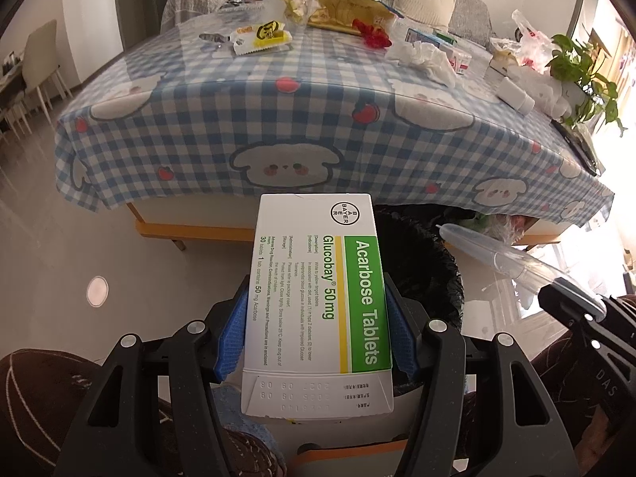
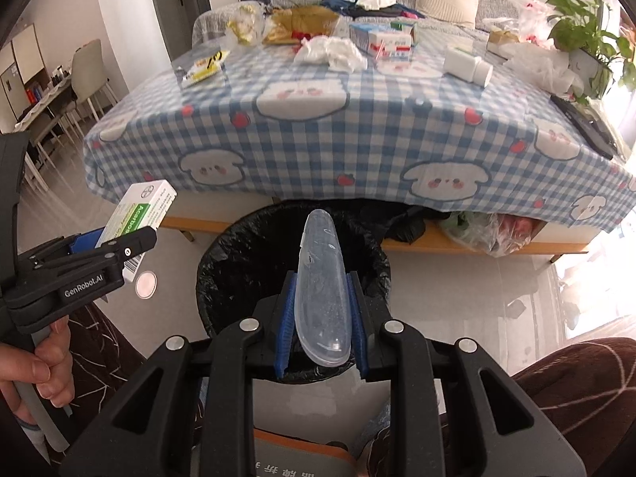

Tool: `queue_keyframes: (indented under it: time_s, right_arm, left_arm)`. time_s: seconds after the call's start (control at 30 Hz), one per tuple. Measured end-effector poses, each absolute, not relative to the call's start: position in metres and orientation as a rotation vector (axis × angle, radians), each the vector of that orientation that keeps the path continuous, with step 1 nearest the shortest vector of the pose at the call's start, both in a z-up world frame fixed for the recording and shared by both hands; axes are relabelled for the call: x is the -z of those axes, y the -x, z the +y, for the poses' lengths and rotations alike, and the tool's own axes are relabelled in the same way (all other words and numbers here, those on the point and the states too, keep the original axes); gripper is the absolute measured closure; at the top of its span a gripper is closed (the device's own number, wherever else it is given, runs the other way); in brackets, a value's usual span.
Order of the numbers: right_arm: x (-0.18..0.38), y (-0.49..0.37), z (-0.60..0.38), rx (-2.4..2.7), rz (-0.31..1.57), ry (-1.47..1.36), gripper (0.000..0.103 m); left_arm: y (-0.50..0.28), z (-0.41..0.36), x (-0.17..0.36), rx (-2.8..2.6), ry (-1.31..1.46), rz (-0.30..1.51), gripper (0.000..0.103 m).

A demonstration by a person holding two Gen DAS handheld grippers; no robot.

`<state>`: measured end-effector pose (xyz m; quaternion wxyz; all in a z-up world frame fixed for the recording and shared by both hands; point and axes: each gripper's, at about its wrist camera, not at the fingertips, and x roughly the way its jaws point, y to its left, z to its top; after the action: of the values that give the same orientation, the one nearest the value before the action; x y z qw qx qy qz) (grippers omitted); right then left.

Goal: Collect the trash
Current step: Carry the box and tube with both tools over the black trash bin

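Left tongs (image 1: 318,318) clamp a tablet box (image 1: 318,302) by its long sides: light, stiff card, crushable. Right tongs (image 2: 322,314) pinch a clear plastic case (image 2: 322,290), light, slick, hard. Both hang over the black-lined bin (image 2: 246,254). Beyond, worktop (image 2: 357,127) has tissues (image 2: 330,53), wrappers.

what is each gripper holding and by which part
Left gripper: the tablet box, gripped by its long side edges near the lower end. Right gripper: a clear plastic case, gripped across its lower half.
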<state>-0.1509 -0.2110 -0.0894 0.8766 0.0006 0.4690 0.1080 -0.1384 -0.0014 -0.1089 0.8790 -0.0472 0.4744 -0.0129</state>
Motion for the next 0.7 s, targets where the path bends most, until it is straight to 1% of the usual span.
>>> queue_keyframes:
  time_s: [0.3,0.7]
  right_arm:
    - [0.115,0.132,-0.199,-0.208,1.053,0.004,0.08]
    - [0.154,0.1,-0.186,-0.185,1.159,-0.003,0.08]
  left_arm:
    - [0.122,-0.004,0.129,0.012,0.083,1.034,0.044]
    - [0.101,-0.003,0.156,0.002,0.082,1.047,0.044]
